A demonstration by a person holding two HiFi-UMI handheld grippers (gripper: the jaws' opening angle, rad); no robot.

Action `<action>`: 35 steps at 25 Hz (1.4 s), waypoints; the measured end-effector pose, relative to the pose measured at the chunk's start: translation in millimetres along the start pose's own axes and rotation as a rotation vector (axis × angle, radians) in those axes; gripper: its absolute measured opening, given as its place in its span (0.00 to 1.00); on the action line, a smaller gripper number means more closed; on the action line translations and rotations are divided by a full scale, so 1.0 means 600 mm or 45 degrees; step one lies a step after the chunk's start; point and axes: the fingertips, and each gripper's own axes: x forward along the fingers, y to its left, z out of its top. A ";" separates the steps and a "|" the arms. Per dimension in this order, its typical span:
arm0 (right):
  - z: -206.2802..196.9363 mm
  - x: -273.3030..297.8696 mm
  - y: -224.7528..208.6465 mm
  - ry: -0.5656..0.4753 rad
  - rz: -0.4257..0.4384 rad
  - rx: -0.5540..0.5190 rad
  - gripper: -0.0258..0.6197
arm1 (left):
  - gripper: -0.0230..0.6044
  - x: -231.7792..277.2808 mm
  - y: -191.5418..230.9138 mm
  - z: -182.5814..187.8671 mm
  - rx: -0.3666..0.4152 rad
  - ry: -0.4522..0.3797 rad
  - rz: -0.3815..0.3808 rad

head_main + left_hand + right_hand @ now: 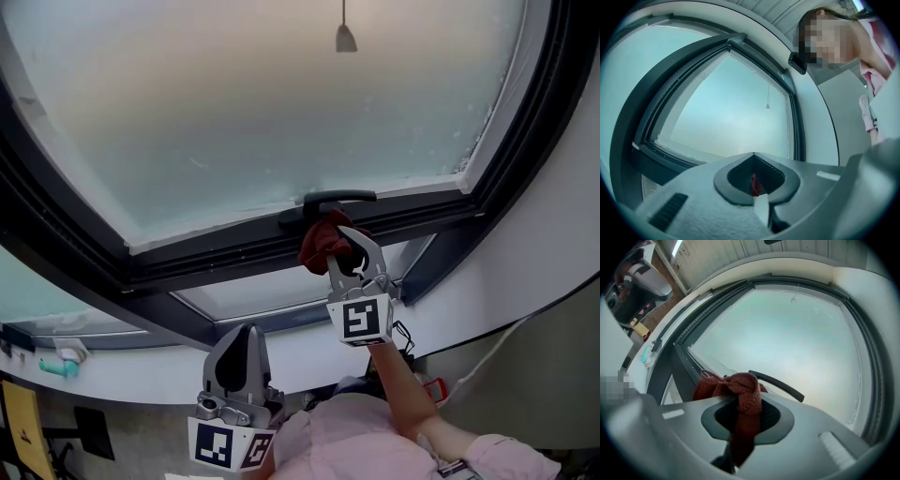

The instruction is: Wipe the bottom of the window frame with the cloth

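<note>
Right gripper view: right gripper (746, 414) clamped tight on red cloth (737, 385).

Two claws (a left claw (240, 336) and a right claw (339, 244)), one red cloth (317, 247), one black handle (330, 198), one cord pull (346, 38).

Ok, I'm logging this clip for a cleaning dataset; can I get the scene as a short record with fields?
cloth: red, bunched, at the bottom frame, just under the handle
right gripper: shut on the cloth, raised to the frame
left gripper: jaws together, held low, away from the frame
handle: dark bar on the bottom frame
glass: frosted, pull cord hanging near the top
</note>
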 end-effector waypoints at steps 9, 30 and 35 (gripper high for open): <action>-0.009 -0.003 0.002 0.027 0.016 0.063 0.13 | 0.03 -0.003 0.000 0.001 -0.012 -0.008 -0.030; -0.028 -0.011 -0.028 0.060 0.021 0.054 0.13 | 0.03 0.005 -0.008 0.001 -0.018 -0.004 -0.035; -0.037 -0.016 -0.042 0.071 -0.008 0.062 0.13 | 0.03 0.006 -0.010 0.001 -0.015 -0.005 -0.036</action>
